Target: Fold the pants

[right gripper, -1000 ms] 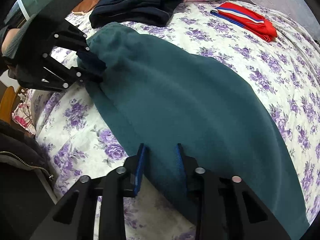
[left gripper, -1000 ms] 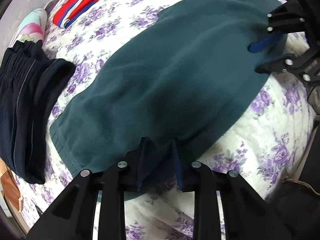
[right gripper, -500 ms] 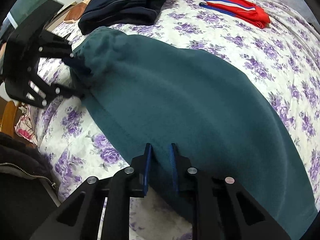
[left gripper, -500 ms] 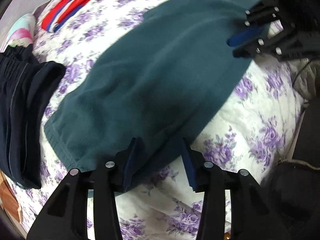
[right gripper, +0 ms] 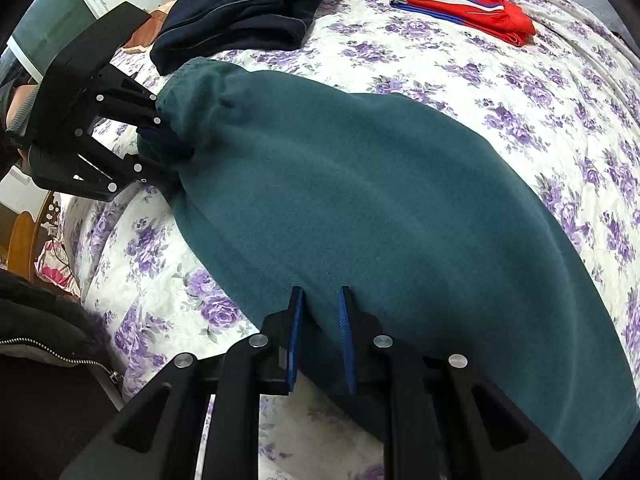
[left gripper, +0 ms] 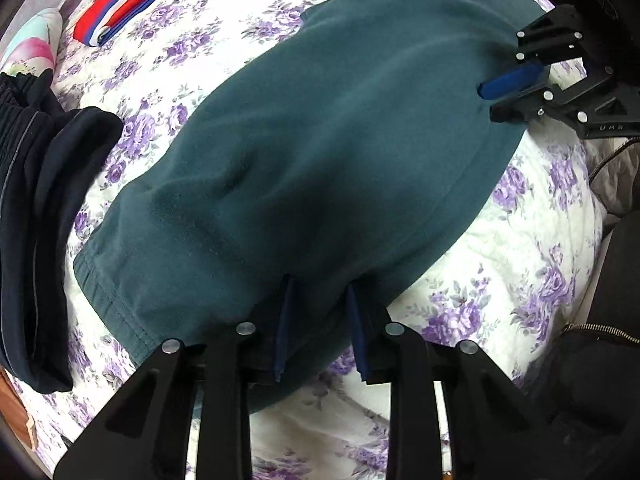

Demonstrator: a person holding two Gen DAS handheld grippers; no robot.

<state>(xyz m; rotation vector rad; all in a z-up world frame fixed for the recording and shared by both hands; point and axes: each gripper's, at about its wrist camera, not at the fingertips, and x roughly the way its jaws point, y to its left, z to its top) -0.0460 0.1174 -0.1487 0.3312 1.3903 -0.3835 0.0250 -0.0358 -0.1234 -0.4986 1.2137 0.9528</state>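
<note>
Across the middle of both wrist views, a pair of dark teal pants (left gripper: 320, 152) lies lengthwise on a bed with a white quilt printed with purple flowers (left gripper: 532, 264).

At the bottom of the left view, the left gripper (left gripper: 320, 328) points down at the near edge close to the waistband. Its jaws are closing, with a ridge of teal cloth between the blue pads.

At the bottom of the right view, the right gripper (right gripper: 320, 336) stands narrowly parted, with the near edge of the pants pinched between its pads.

To fold well, both grips should probably catch every layer before lifting, then rise together so the edge stays straight.

Folded navy clothes (right gripper: 240, 12) and a red striped garment (right gripper: 468, 4) lie near the top of the right view.
</note>
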